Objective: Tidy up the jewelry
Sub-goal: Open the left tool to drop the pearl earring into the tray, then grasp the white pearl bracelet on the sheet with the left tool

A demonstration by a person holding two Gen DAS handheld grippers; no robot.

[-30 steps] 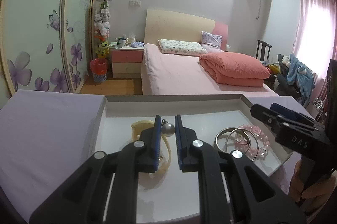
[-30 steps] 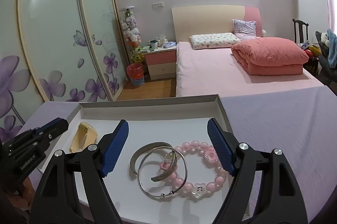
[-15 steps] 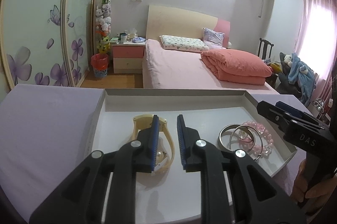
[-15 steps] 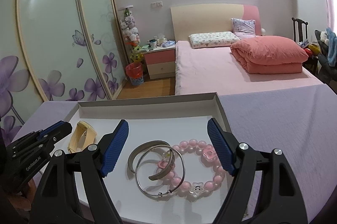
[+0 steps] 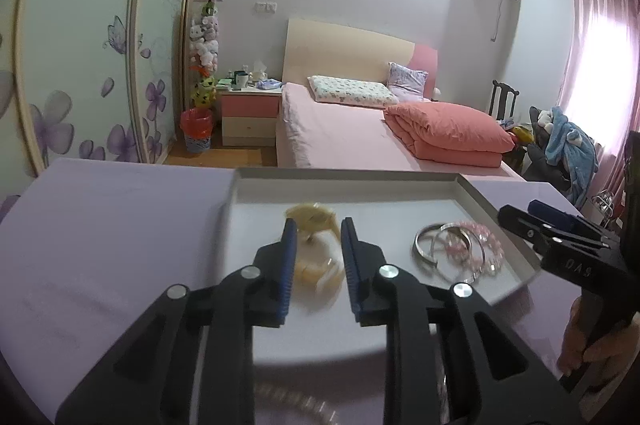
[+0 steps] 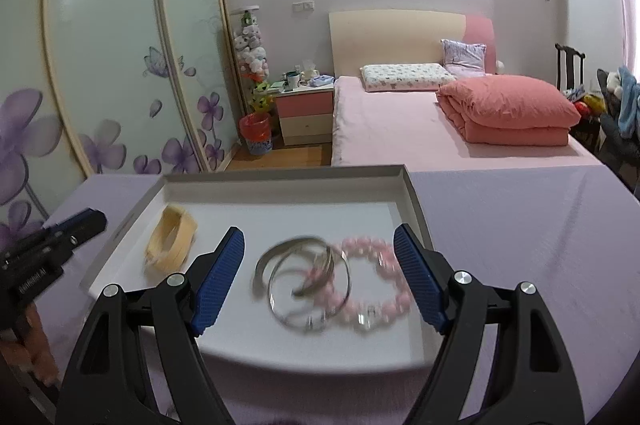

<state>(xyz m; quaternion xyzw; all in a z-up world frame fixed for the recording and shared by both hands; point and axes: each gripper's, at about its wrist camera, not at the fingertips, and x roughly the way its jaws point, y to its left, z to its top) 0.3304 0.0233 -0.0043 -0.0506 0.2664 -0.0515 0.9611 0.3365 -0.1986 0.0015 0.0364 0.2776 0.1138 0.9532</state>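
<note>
- Judged roughly midway or later: all visible jewelry already inside the white tray (image 6: 416,209), nothing loose seen on the lilac cloth (image 6: 520,225) around the tray; possibly only tidying left.
- In the tray: 1 cream bangle (image 6: 172,245) at its left side, near the left wall.
- Right of the bangle, toward the tray's right wall: 2 silver bangles (image 6: 304,273) overlapping, with a pink bead bracelet (image 6: 376,289) touching them.
- No dividers visible in the tray; a single open compartment.
- Left gripper (image 5: 318,257) above the tray's left part, jaws narrowly parted with a gap between the blue pads, clamping nothing; cream bangle lying below and between them, blurred, contact not apparent.
- Right gripper (image 6: 320,277) over the tray's right part, jaws spread wide to either side of the silver bangles and pink bracelet, gripping neither.
- Likely remaining: separating the tangled silver and pink pieces inside the tray.
- Blurred gold links at the bottom edge of the left wrist view, below the tray: too unclear to name.
</note>
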